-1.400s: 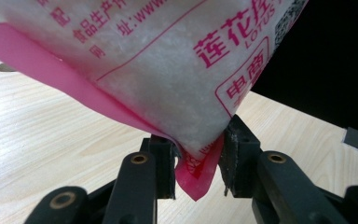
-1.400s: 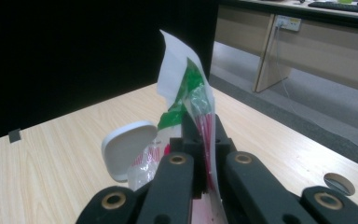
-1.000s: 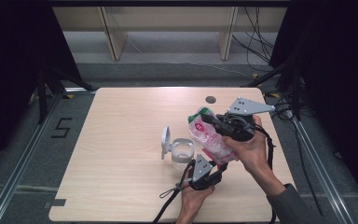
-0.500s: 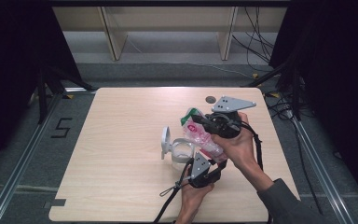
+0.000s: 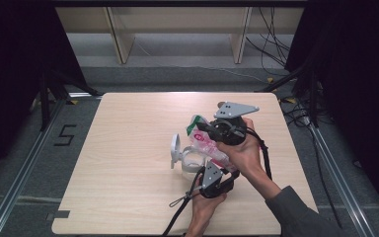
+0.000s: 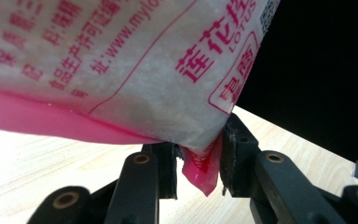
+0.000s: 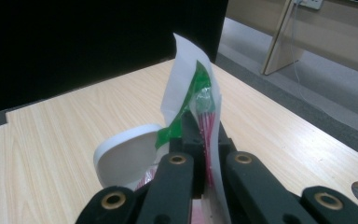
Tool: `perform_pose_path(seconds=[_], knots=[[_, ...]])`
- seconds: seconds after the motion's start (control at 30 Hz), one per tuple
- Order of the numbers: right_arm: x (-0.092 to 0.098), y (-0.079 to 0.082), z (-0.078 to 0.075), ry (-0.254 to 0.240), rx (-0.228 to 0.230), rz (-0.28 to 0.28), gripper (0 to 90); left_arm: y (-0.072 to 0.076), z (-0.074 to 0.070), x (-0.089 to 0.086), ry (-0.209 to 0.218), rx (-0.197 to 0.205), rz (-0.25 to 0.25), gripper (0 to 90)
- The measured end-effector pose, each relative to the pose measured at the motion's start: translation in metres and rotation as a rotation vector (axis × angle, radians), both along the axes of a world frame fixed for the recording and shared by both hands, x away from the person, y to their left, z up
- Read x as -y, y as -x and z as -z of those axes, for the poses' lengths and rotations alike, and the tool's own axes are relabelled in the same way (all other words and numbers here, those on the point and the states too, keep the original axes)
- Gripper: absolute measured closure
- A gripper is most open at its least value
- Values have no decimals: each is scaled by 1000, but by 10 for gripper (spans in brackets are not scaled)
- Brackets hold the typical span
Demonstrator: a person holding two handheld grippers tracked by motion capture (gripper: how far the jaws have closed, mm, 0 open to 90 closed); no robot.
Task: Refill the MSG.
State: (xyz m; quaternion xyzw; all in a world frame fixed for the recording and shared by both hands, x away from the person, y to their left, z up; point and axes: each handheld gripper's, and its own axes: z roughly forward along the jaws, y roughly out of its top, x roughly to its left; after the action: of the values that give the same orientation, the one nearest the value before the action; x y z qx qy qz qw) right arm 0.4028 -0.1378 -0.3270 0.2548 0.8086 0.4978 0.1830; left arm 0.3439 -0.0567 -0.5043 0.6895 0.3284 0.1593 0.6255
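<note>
Bag [image 5: 208, 144] held aloft between both tongs, over the open container [image 5: 191, 161].

It hung tilted above the counter [image 5: 128, 148], its green-and-white top edge pinched flat in the right tongs [image 7: 200, 135] and its pink bottom corner clamped in the left tongs [image 6: 200, 161]. Below it sat the clear container, with a white lid [image 5: 175, 149] flipped up beside it, near the counter's middle.

A light wooden table [image 5: 128, 163] stands on a grey floor [image 5: 177, 79]. Black curtains [image 5: 10, 74] hang at both sides. Wooden legs [image 5: 121, 42] stand past the table's far edge.
</note>
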Motion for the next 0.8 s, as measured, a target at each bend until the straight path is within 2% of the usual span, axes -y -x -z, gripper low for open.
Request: perform_pose_path(seconds=[0.03,0.07,0.1,0.13,0.17,0.2,0.27,0.37,0.4,0.53,0.63,0.8], knots=[[-2,0,1,-9,4,14,900,0,0,0,1,1,1,701],[-2,0,1,6,1,0,900,-1,0,0,8,-2,3,702],[-5,1,1,3,-15,11,900,-1,0,0,10,-3,4,702],[-5,0,2,6,3,9,900,-1,1,0,8,-4,1,702],[-6,-1,2,21,-7,-2,900,-1,1,0,2,-4,3,702],[-6,-2,2,24,2,-6,900,-1,1,0,-3,-1,6,703],[-8,-2,4,26,-19,-15,900,-1,1,1,6,-9,9,704],[-8,-3,4,44,-2,-4,900,-1,2,1,9,-9,6,704],[-8,-2,4,39,-15,4,900,-1,2,2,10,-8,8,704],[-10,-2,6,35,-5,15,900,-2,3,1,-1,-5,6,704],[-11,-4,7,54,-5,-9,900,-2,4,1,6,-9,8,704],[-16,-5,10,66,-14,1,900,-2,5,0,14,-17,17,705]])
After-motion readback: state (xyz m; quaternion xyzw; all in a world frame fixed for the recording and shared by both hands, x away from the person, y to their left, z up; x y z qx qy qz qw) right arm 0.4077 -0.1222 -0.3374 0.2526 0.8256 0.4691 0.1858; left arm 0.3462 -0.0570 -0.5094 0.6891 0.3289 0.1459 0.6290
